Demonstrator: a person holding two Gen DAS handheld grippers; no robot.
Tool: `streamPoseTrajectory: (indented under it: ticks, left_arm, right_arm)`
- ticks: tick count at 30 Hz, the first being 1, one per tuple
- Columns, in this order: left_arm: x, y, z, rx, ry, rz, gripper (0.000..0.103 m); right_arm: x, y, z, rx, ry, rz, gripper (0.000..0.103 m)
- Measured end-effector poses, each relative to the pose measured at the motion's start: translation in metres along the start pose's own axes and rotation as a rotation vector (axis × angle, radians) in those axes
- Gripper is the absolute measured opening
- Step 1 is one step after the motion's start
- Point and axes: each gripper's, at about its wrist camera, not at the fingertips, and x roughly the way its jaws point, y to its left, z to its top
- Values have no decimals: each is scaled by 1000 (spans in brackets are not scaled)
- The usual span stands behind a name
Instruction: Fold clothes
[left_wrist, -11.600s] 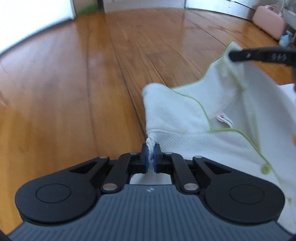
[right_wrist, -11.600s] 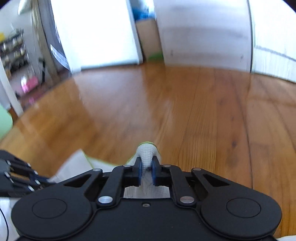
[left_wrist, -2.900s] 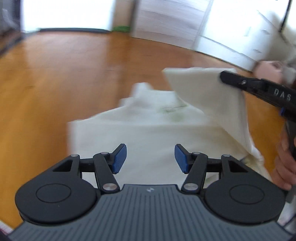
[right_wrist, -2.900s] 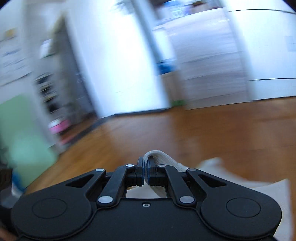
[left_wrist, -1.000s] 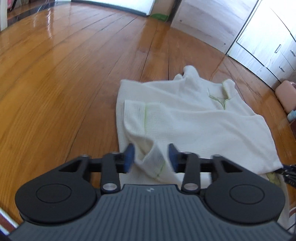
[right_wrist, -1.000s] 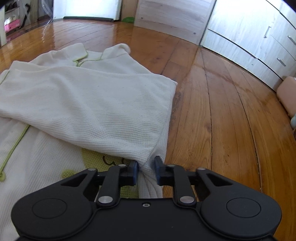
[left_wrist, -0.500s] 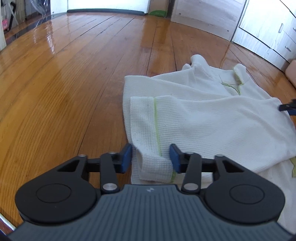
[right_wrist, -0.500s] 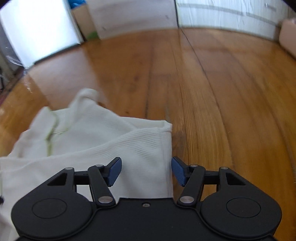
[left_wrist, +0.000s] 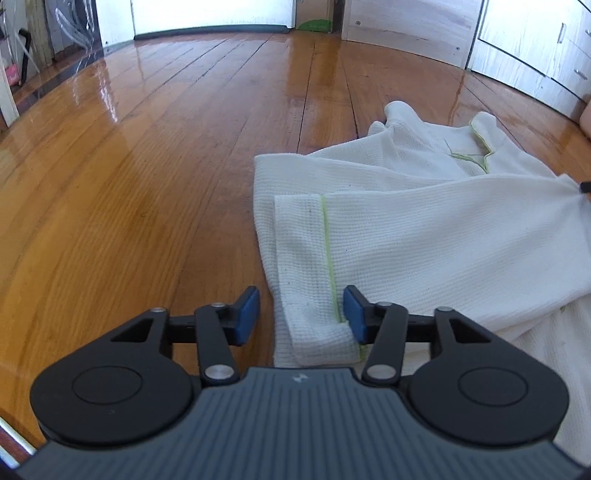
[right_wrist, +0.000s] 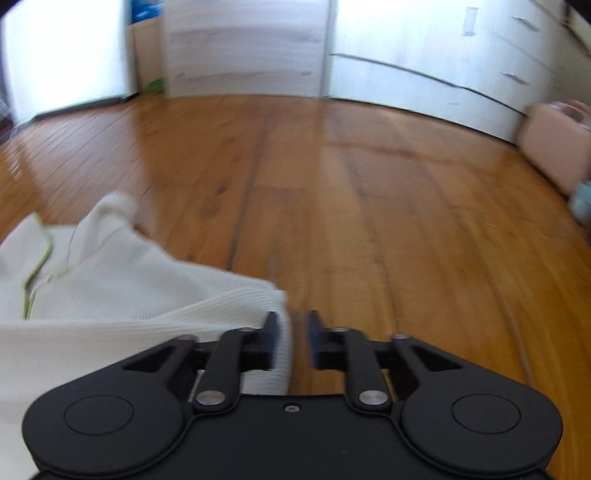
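A white waffle-knit shirt (left_wrist: 424, 229) with lime-green piping lies on the wooden floor, one sleeve folded across its body. The sleeve's cuff (left_wrist: 314, 317) rests between the blue pads of my left gripper (left_wrist: 300, 314). Its jaws are opening and neither pad presses the cloth. In the right wrist view, the folded right edge of the shirt (right_wrist: 129, 295) runs up between the pads of my right gripper (right_wrist: 293, 339). These jaws are closing; the cloth lies against the left pad, with a gap to the right pad. The right gripper's tip (left_wrist: 585, 186) shows at the shirt's far corner.
Glossy wooden floor (left_wrist: 147, 184) spreads to the left and ahead. White cabinets with drawers (right_wrist: 424, 62) line the far wall. A pink box (right_wrist: 554, 155) stands on the floor at the right, and a bright doorway (left_wrist: 210, 14) is at the back.
The left jaws stand wider apart around the cuff than half a second ago. The right gripper has shifted right along the shirt's edge and its jaws have narrowed around that edge.
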Motion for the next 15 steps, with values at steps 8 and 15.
streamPoseTrajectory:
  ticks: [8,15]
  left_arm:
    - [-18,10,0,-36,-9,-17,70]
    - [-43,4,-1,-18,-67,-41,72]
  right_arm:
    - [-57,-17,-41,47,22,108,44]
    - [-85,-50,-80,177,120,139,44]
